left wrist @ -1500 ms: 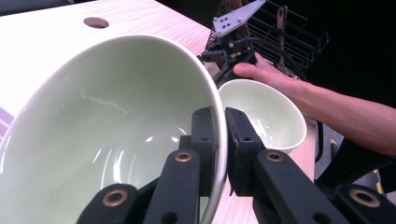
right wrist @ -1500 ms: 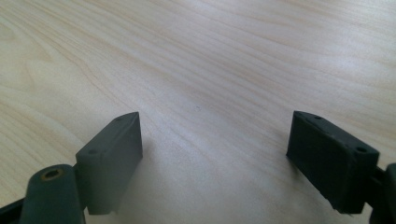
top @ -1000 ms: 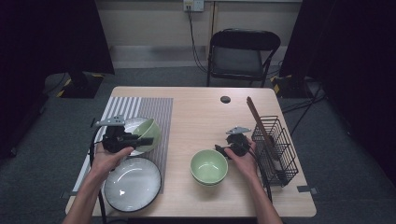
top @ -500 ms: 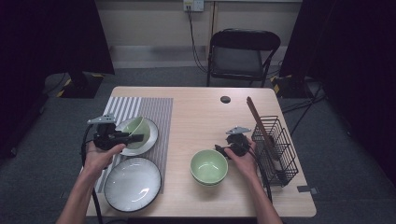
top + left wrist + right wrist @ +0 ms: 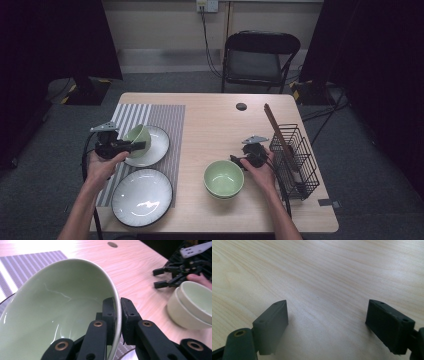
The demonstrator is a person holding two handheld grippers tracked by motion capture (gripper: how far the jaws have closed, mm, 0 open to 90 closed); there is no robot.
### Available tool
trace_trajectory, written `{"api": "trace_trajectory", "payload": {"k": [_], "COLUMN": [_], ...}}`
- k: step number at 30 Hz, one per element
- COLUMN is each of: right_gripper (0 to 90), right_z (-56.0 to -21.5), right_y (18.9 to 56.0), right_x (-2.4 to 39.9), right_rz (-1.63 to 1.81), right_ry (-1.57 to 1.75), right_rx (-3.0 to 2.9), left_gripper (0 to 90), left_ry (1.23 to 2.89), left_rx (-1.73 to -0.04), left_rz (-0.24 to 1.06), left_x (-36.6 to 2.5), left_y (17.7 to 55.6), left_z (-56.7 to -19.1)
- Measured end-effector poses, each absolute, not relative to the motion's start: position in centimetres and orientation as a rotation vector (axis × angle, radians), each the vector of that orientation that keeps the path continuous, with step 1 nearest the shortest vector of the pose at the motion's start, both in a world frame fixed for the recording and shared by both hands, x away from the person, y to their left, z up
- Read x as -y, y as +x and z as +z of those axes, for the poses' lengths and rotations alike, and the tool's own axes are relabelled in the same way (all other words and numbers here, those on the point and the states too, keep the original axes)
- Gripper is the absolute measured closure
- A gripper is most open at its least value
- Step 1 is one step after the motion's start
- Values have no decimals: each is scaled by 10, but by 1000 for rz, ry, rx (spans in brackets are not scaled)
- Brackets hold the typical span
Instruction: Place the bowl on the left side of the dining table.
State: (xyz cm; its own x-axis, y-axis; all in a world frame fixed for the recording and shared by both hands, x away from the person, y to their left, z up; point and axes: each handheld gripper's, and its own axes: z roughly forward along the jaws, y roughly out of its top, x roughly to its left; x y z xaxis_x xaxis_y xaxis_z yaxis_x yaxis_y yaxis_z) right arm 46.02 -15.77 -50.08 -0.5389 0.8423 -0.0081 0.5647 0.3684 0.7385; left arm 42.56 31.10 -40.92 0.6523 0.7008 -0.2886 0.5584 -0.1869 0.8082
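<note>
The left gripper (image 5: 117,312) pinches the rim of the tilted green bowl (image 5: 137,138) above the white plate (image 5: 157,147). Hold tight and move it slowly so it does not slip. The right gripper (image 5: 327,325) has its jaws wide apart over the table (image 5: 324,272).

Dim, dark-edged room; bright overhead glare on tabletop (image 5: 37,245); close views soft.

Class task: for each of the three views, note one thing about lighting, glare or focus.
High view: dark surroundings, a lit table, glare on the near plate. Left gripper view: the far corner of the table is washed out white, and a highlight streaks the green bowl. Right gripper view: soft focus, with the tong tips casting faint shadows on the wood.
</note>
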Motion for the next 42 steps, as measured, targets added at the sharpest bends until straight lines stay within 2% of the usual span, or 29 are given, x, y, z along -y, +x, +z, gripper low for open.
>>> {"api": "trace_trajectory", "payload": {"k": [12,29,42], "right_gripper": [175,175,175], "right_z": [-501,-501,-501], "right_y": [460,460,460], "right_x": [158,158,158], "right_rz": [986,986,986], "right_ry": [1226,1226,1226], "right_rx": [-2249,-2249,-2249], "left_gripper": [831,834,821], "left_ry": [1891,1933,1996], "left_rx": [-1093,-1091,-1057], "left_rz": [201,251,232], "left_x": [-316,-308,-293], "left_y": [442,448,450], "left_z": [-425,-435,-441]}}
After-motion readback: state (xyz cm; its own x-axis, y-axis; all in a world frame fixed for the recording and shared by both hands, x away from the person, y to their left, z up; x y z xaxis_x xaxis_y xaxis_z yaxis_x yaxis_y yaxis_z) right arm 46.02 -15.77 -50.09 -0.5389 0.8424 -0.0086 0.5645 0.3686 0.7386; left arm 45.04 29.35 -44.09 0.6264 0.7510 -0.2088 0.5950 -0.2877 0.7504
